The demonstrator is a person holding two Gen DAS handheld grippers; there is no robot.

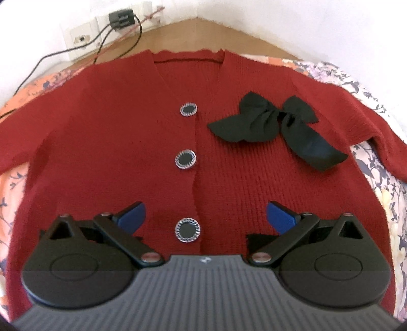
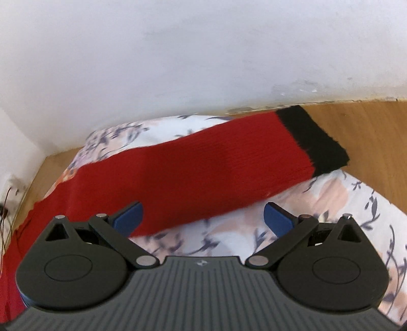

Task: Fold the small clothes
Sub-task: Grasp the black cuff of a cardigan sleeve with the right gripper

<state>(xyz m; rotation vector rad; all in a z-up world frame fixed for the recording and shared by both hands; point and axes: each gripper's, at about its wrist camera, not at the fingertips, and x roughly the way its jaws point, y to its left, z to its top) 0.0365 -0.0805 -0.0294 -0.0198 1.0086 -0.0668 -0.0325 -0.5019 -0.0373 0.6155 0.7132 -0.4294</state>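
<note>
1. Left wrist view. Red cardigan (image 1: 127,142) lies front-up and spread flat on a floral bedsheet (image 1: 376,178), sleeves out to both sides. Buttoned down the middle; three round buttons, the lowest button (image 1: 187,230) between the fingers. Black bow (image 1: 277,124) lies on the chest panel. Judgement: the flat, buttoned lay is the starting layout for folding; no fold is made yet.
2. Left tool (image 1: 205,216): fingers spread wide, blue pads on either side of the lowest button. Nothing pinched. Whether it touches the knit cannot be told.
3. Beyond the bed: wooden floor, wall socket with charger (image 1: 121,19) and trailing cables.
4. Right wrist view. One sleeve (image 2: 203,163) stretches out across the bedsheet (image 2: 343,203), its black cuff (image 2: 313,142) at the sheet's far edge near the wooden floor (image 2: 368,132).
5. Right tool (image 2: 203,220): fingers spread wide, holding nothing; its left pad overlaps the sleeve's near edge in this view, contact uncertain. Judgement: placed to take the sleeve for folding inward.
</note>
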